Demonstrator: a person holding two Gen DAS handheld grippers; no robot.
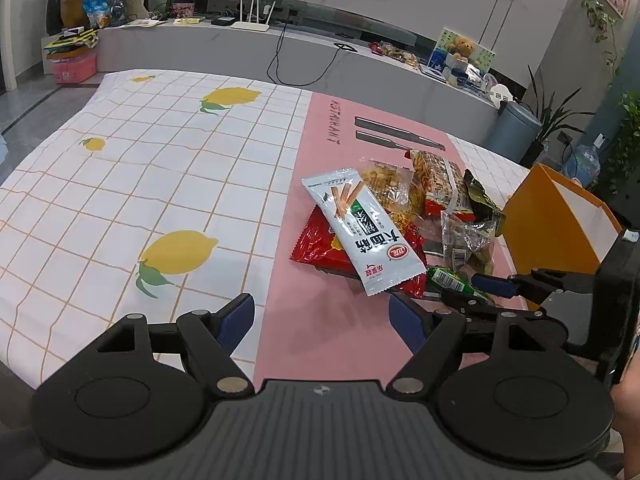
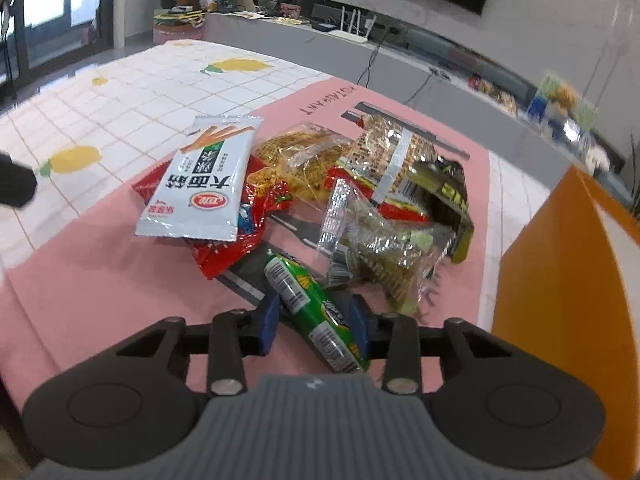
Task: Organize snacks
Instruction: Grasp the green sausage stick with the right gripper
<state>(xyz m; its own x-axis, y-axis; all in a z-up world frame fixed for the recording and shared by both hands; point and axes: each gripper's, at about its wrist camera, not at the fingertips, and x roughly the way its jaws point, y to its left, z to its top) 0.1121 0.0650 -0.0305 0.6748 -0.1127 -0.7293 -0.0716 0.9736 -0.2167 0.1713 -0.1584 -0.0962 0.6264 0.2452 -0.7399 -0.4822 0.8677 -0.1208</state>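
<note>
Left wrist view: the left claw [image 1: 322, 318] hangs with jaws wide apart over the pink mat [image 1: 320, 344] on the worktop, beside the snack pile [image 1: 400, 216]. Right wrist view: the right claw [image 2: 314, 322] is clamped on a green snack tube [image 2: 310, 308] near the orange box [image 2: 560, 300].

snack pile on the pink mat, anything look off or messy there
Yes: the packets lie in a loose, overlapping heap. The white stick-snack packet lies askew on the red bag, and the clear wrappers look crumpled. The green packet lies apart at the near edge, between the right gripper fingers. Nothing looks spilled.
</note>
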